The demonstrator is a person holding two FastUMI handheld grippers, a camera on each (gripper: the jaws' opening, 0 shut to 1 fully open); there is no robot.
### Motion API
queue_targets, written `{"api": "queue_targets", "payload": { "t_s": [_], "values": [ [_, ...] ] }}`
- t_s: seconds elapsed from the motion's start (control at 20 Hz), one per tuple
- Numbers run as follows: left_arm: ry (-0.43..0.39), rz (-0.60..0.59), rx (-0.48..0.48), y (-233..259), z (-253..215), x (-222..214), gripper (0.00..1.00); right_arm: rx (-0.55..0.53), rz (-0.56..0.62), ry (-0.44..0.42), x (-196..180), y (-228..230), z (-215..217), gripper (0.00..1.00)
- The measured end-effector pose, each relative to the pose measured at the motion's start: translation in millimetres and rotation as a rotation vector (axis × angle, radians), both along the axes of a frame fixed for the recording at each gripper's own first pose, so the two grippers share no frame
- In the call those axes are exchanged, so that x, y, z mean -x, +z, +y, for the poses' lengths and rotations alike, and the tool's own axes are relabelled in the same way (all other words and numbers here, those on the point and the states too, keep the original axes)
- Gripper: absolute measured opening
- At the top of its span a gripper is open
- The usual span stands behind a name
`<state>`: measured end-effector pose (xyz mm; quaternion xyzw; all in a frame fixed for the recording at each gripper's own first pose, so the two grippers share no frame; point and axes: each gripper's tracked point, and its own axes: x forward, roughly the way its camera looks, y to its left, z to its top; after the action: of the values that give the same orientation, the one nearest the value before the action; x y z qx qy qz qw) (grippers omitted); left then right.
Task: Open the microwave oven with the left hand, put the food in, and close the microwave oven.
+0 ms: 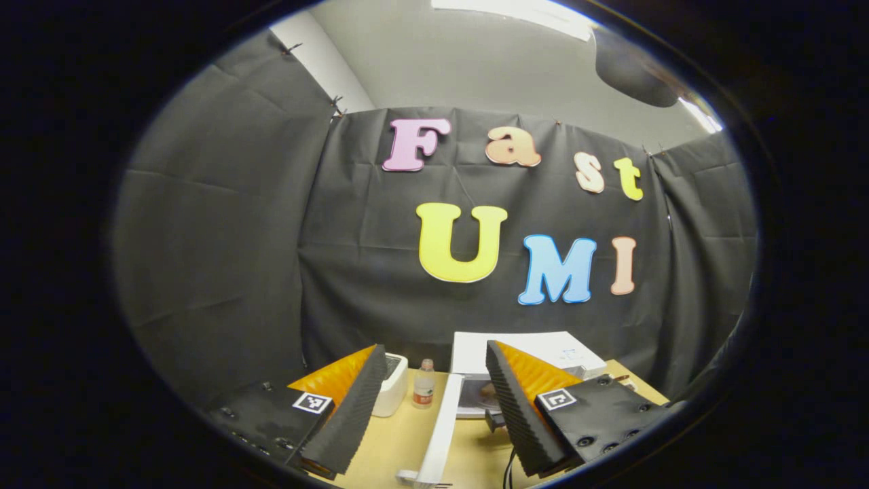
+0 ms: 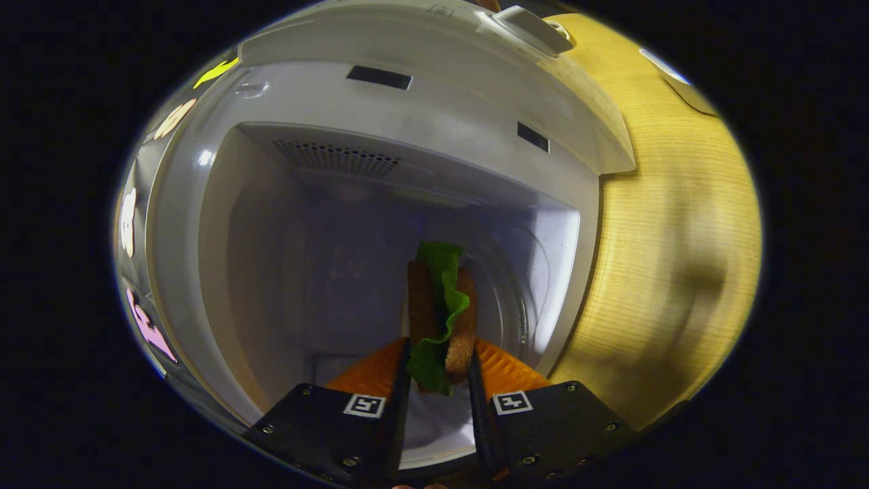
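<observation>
A white microwave oven (image 1: 536,350) stands at the back of the wooden table, its door (image 1: 440,435) swung open toward me. My left gripper (image 1: 434,377) is open and holds nothing, hanging back from the door. In the right gripper view the oven's cavity (image 2: 319,272) gapes right in front. My right gripper (image 2: 438,363) is shut on a sandwich (image 2: 441,305) of two brown bread slices with green lettuce between them, held upright at the cavity's mouth, over the round glass turntable (image 2: 529,285).
A small white box-shaped appliance (image 1: 392,387) and a small plastic bottle with a red label (image 1: 423,384) stand left of the microwave. A black cable (image 1: 508,468) lies on the wooden table (image 1: 400,435). Black cloth walls close the booth.
</observation>
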<state>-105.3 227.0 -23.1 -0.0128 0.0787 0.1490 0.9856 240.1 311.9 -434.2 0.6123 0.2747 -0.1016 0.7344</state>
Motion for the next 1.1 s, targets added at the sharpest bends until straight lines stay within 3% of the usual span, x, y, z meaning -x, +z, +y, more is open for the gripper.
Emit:
{"api": "queue_targets", "payload": {
  "t_s": [0.1, 0.15, 0.25, 0.75, 1.1],
  "values": [
    [-0.011, -0.008, 0.018, 0, -3, -6, 0.94, 0.012, 0.014, 0.024, 10, 4, -5, 0.75],
    [-0.018, -0.009, 0.024, -2, -5, -6, 0.94, 0.027, 0.017, 0.036, 13, 5, -6, 0.86],
    [-0.029, -0.01, 0.024, -3, -9, -8, 0.94, 0.059, 0.031, 0.071, 23, 6, -9, 0.92],
    [-0.107, -0.03, 0.074, -12, -36, -22, 0.94, 0.149, -0.054, 0.231, 63, 51, -31, 0.92],
    [-0.194, -0.046, 0.046, -8, -67, -32, 0.94, 0.375, -0.129, 0.438, 104, 88, -62, 0.92]
  ]
}}
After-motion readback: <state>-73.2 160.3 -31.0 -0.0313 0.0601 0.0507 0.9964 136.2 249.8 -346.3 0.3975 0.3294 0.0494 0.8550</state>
